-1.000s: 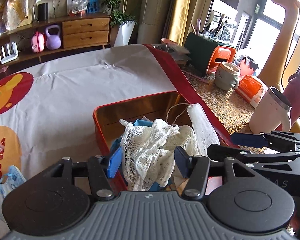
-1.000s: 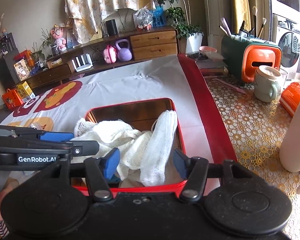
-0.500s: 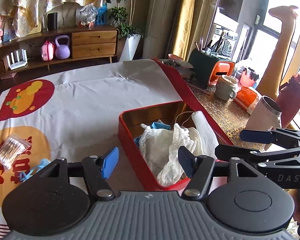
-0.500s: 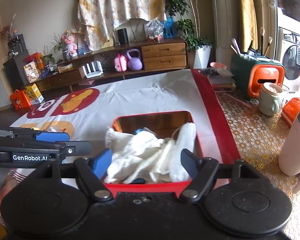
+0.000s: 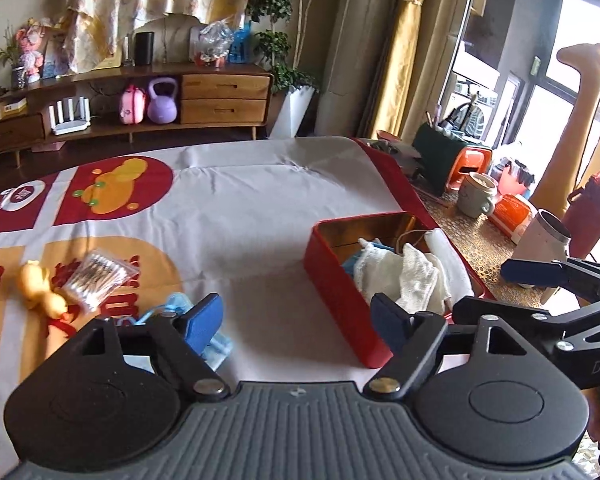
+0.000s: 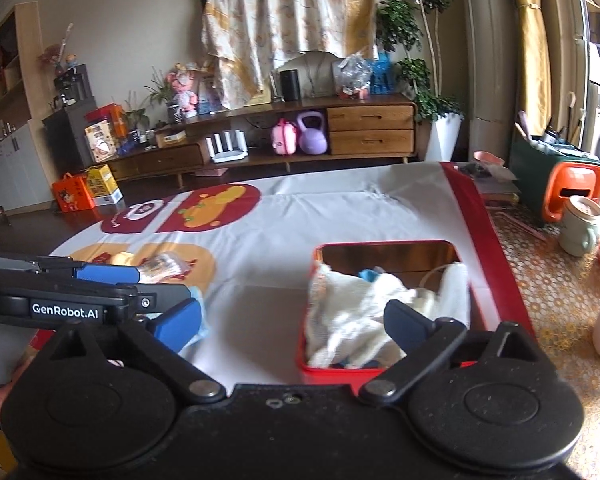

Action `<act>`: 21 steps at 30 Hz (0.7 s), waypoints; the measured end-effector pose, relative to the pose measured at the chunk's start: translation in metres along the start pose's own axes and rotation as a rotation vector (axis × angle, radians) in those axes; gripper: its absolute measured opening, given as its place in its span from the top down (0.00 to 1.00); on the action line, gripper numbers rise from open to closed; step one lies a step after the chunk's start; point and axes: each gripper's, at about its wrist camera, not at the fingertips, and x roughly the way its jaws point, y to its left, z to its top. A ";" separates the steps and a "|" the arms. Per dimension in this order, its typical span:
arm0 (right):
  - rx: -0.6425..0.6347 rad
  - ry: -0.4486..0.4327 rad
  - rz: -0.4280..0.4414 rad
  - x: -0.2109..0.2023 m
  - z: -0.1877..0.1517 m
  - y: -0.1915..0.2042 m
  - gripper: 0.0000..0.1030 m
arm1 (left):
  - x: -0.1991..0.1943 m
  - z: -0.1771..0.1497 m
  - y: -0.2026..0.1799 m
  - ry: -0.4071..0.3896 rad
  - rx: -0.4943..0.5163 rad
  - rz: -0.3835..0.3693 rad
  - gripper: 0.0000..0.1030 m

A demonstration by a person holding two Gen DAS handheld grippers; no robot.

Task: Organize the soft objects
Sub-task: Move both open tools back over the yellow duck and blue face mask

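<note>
Your left gripper (image 5: 298, 316), black with blue padded fingertips, hangs with its jaws spread wide and nothing between them, just left of the red rectangular metal tin (image 5: 342, 304). Your right gripper (image 6: 294, 320), of the same build, is likewise spread and empty, its right pad (image 6: 408, 326) in front of the tin's near end. In the right wrist view the left gripper's side reads "GenRobot.AI" in white; in the left wrist view the right gripper's body shows "DA", the rest cut off by the frame edge.

Inside the tin lies a crumpled white gauze cloth (image 5: 404, 276) with an open, net-like weave, a rolled white cloth (image 5: 440, 248) against the far right wall, and a scrap of blue fabric (image 5: 350, 264) beneath them. The tin's inner walls are shiny gold.

Left of the tin, a light blue face mask (image 5: 176, 308) lies by your left pad. Farther left sit a clear plastic bag of cotton swabs (image 5: 98, 278) and a yellow rubber duck (image 5: 40, 290).

The tin stands on a smooth white tablecloth (image 5: 240, 208) printed with red and orange patches and a red border. Right of the tin, a gold lace-patterned cover carries a pale green mug (image 6: 578, 226) and a white tumbler (image 5: 542, 240). Behind the tin stands a wooden sideboard (image 6: 370, 130) holding a purple kettlebell (image 6: 312, 134).
</note>
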 end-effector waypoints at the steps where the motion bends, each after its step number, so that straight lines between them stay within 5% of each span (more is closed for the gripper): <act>1: -0.002 -0.003 0.006 0.000 0.000 0.005 0.02 | -0.003 -0.001 0.005 -0.002 -0.007 0.007 0.20; 11: -0.047 -0.003 0.065 0.009 -0.005 0.054 0.01 | -0.034 -0.015 0.057 -0.007 -0.074 0.031 0.13; 14: -0.056 0.003 0.082 0.012 -0.008 0.065 0.01 | -0.041 -0.019 0.074 -0.012 -0.095 0.049 0.02; 21: -0.076 0.030 0.108 0.023 -0.013 0.087 0.01 | -0.056 -0.025 0.106 -0.054 -0.103 0.102 0.01</act>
